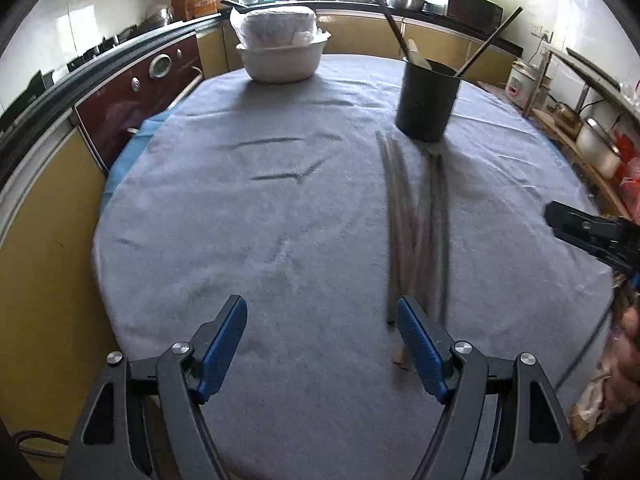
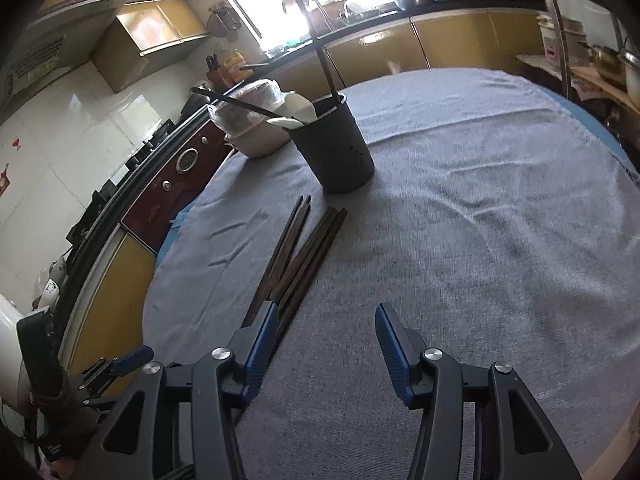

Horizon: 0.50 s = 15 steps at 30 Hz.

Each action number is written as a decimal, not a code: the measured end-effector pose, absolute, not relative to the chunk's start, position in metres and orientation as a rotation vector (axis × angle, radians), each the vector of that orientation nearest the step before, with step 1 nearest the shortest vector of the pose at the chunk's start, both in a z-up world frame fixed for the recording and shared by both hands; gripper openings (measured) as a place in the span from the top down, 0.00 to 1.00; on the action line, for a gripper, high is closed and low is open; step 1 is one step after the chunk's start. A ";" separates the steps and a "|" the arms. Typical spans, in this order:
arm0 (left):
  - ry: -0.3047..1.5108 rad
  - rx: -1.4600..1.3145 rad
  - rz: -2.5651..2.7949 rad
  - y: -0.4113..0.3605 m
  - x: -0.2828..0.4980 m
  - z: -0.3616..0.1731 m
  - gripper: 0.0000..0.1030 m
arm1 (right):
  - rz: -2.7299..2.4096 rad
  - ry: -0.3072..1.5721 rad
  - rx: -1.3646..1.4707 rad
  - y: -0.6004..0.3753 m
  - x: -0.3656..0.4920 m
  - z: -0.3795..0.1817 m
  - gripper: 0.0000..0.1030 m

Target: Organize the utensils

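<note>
Several dark chopsticks lie in a loose bundle on the grey tablecloth, also in the right wrist view. Behind them stands a black utensil holder with chopsticks and a pale spoon sticking out. My left gripper is open and empty, its right finger beside the near ends of the chopsticks. My right gripper is open and empty, its left finger by the near ends of the chopsticks; it shows at the right edge of the left wrist view.
A white bowl with a plastic-wrapped bundle on it stands at the table's far side, also in the right wrist view. Yellow cabinets and a dark red oven line the left. A shelf with pots stands at the right.
</note>
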<state>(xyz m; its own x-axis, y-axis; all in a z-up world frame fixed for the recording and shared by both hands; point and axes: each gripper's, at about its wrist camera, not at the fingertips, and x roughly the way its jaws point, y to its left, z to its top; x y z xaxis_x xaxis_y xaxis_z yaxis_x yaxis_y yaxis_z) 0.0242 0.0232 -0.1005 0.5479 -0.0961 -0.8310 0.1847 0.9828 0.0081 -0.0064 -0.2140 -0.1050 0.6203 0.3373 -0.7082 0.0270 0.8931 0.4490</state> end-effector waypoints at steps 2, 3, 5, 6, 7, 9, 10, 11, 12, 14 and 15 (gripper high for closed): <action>0.972 0.127 -0.151 0.020 0.028 -0.104 0.25 | 0.187 0.896 0.452 -0.214 -0.006 -0.107 0.48; 0.979 0.141 -0.154 0.018 0.030 -0.108 0.25 | 0.189 0.898 0.453 -0.213 -0.006 -0.107 0.48; 0.994 0.154 -0.180 0.014 0.030 -0.113 0.25 | 0.188 0.901 0.448 -0.213 -0.006 -0.108 0.48; 1.000 0.167 -0.189 0.011 0.028 -0.117 0.25 | 0.187 0.901 0.448 -0.213 -0.006 -0.109 0.48; 1.007 0.182 -0.188 0.008 0.027 -0.120 0.25 | 0.187 0.901 0.454 -0.214 -0.006 -0.109 0.48; 1.020 0.207 -0.196 0.002 0.025 -0.128 0.25 | 0.185 0.902 0.464 -0.216 -0.007 -0.110 0.48; 1.024 0.210 -0.205 0.000 0.024 -0.131 0.25 | 0.183 0.902 0.467 -0.217 -0.007 -0.111 0.48; 1.029 0.212 -0.209 -0.001 0.024 -0.133 0.25 | 0.184 0.905 0.469 -0.218 -0.007 -0.112 0.48; 1.037 0.212 -0.218 -0.004 0.023 -0.135 0.25 | 0.184 0.906 0.472 -0.220 -0.007 -0.113 0.48; 1.036 0.216 -0.239 -0.009 0.020 -0.137 0.25 | 0.182 0.906 0.478 -0.221 -0.008 -0.116 0.48; 1.027 0.226 -0.251 -0.014 0.018 -0.136 0.25 | 0.180 0.907 0.481 -0.222 -0.008 -0.117 0.48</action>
